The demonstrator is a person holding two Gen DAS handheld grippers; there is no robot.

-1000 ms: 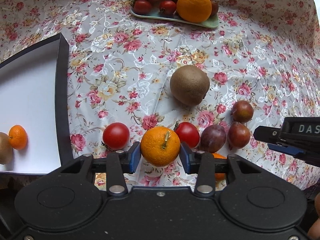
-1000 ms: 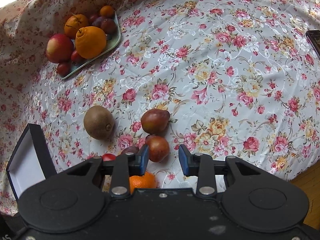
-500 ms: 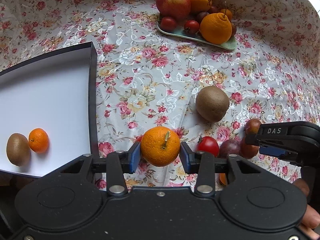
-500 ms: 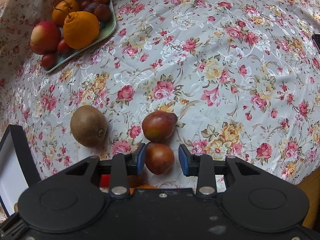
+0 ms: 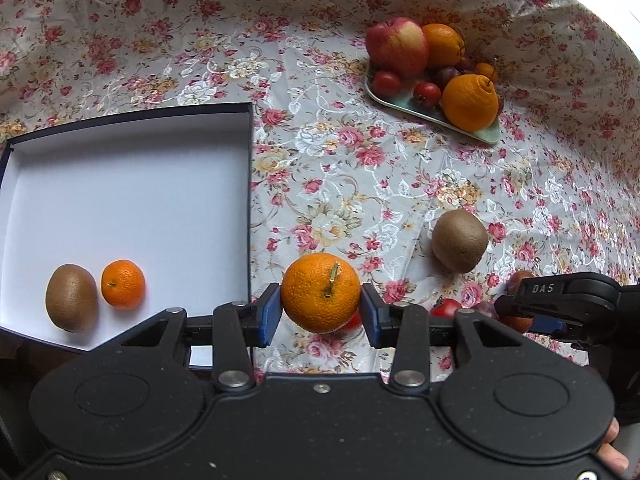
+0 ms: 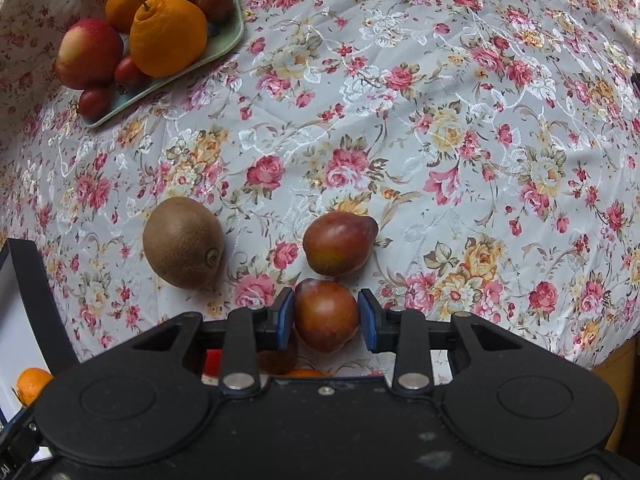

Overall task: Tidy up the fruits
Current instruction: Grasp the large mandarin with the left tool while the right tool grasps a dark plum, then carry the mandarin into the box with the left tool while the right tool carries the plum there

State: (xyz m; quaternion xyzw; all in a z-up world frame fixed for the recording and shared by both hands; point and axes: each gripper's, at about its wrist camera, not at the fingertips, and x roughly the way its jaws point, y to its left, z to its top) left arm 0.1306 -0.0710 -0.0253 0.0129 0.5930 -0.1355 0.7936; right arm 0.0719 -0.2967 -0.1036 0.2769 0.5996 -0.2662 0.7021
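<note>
My left gripper is shut on a stemmed orange, held above the floral cloth just right of a dark-rimmed white box. Inside the box lie a kiwi and a small mandarin. In the right wrist view my right gripper is open, its blue pads on either side of a reddish plum that rests on the cloth; a sliver of gap shows at the right pad. A second plum sits just beyond it. A loose kiwi lies to the left.
A pale green tray at the back holds an apple, oranges, tomatoes and plums. A tomato and more fruit lie near the right gripper body. The table edge drops off at the right.
My left gripper has lifted the orange off the cloth and carried it left toward the box. My right gripper has moved forward until the near plum sits between its pads.
</note>
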